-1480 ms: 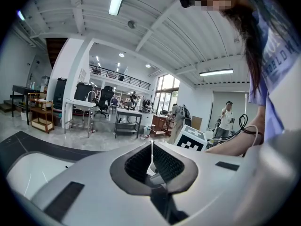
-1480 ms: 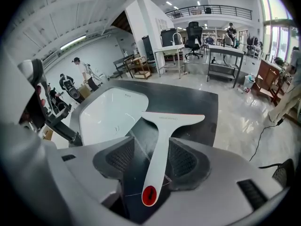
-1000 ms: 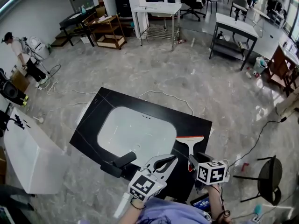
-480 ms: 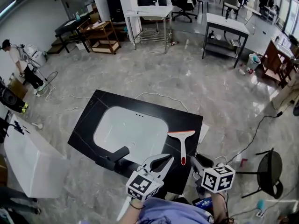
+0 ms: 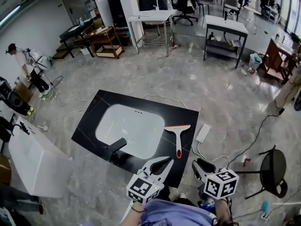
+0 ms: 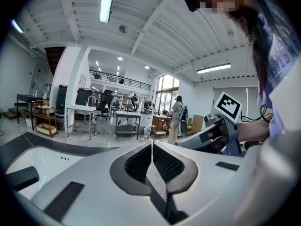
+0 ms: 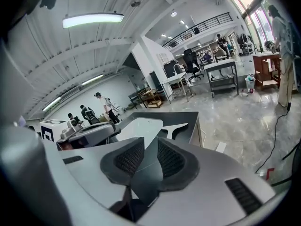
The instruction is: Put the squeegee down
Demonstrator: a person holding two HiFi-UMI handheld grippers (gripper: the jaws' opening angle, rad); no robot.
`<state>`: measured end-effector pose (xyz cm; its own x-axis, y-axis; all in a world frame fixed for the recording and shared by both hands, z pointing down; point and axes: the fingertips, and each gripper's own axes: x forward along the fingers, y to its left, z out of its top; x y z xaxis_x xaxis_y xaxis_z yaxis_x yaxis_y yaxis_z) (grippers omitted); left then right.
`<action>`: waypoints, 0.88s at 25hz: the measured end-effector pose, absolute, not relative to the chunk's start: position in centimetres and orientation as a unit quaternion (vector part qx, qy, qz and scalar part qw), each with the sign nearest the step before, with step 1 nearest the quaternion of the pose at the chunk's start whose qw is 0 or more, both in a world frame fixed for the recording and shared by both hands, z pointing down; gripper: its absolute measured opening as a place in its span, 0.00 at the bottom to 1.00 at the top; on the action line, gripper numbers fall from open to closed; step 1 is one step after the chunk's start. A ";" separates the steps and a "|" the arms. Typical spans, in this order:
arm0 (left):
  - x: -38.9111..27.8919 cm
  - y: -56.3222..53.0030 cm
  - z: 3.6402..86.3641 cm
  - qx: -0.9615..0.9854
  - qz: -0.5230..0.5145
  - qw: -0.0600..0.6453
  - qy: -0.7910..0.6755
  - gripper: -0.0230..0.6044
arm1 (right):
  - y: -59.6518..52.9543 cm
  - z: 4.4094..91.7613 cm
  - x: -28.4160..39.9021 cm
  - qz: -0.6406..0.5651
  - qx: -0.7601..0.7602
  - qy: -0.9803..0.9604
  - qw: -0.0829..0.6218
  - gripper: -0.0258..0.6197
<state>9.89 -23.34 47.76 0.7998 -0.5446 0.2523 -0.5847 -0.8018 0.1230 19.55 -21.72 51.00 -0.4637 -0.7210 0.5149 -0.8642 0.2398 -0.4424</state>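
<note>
The squeegee [image 5: 178,140], white blade and red-tipped handle, lies flat on the black countertop [image 5: 94,121] just right of the white sink basin [image 5: 127,128]. It also shows in the right gripper view as the squeegee [image 7: 176,128], far beyond the jaws. Neither gripper touches it. My left gripper [image 5: 165,162] is drawn back at the counter's near edge, shut with its pads together and nothing in them [image 6: 151,145]. My right gripper [image 5: 197,165] hangs off the counter's near right corner. Its jaws [image 7: 150,142] are closing, a narrow gap still between them, empty.
A black faucet [image 5: 115,147] stands at the sink's near edge. A power strip [image 5: 203,132] and cables lie on the floor right of the counter. A black stool [image 5: 273,173] stands at right, a white cabinet [image 5: 28,159] at left. A person [image 5: 28,60] stands far left.
Both grippers have pulled back toward me, away from the squeegee, which stays lying on the counter. The right jaws have narrowed.
</note>
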 end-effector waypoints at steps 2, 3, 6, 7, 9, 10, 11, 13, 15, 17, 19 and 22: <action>10.2 -21.9 47.7 0.941 0.103 0.095 -0.307 0.06 | -20.3 51.1 19.8 0.349 0.501 -0.786 0.102 0.19; 10.3 -21.2 47.8 0.940 0.104 0.094 -0.312 0.06 | -19.6 51.1 20.0 0.348 0.498 -0.788 0.102 0.18; 10.7 -19.0 48.0 0.935 0.109 0.090 -0.325 0.06 | -17.6 51.2 20.7 0.344 0.494 -0.792 0.097 0.16; 10.8 -18.1 48.2 0.934 0.111 0.089 -0.328 0.06 | -16.9 51.1 21.0 0.343 0.495 -0.793 0.094 0.15; 11.1 -16.4 48.5 0.932 0.117 0.092 -0.331 0.06 | -15.6 51.1 21.4 0.343 0.492 -0.795 0.088 0.12; 11.3 -15.6 48.5 0.931 0.122 0.092 -0.333 0.06 | -15.0 51.0 21.5 0.344 0.489 -0.797 0.085 0.11; 11.4 -14.9 48.6 0.930 0.126 0.093 -0.334 0.06 | -14.4 51.0 21.6 0.345 0.486 -0.799 0.083 0.11; 11.5 -13.6 48.6 0.928 0.133 0.093 -0.337 0.06 | -13.6 50.9 21.7 0.342 0.482 -0.802 0.083 0.11; 11.4 -12.7 48.5 0.925 0.138 0.092 -0.341 0.06 | -13.0 50.8 21.6 0.336 0.479 -0.806 0.089 0.11; 11.2 -12.0 48.3 0.923 0.140 0.092 -0.346 0.06 | -12.5 50.7 21.4 0.329 0.473 -0.812 0.097 0.11; 10.9 -11.6 48.1 0.922 0.141 0.092 -0.350 0.06 | -12.1 50.7 20.9 0.324 0.466 -0.816 0.106 0.11; 10.1 -11.0 48.3 0.918 0.145 0.095 -0.356 0.06 | -11.8 50.9 20.1 0.323 0.460 -0.820 0.111 0.11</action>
<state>10.12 -11.04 48.26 0.7045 -0.6265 0.3333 -0.6813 -0.7286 0.0705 20.13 -11.82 50.94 -0.5530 -0.6819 0.4787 -0.8253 0.3693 -0.4272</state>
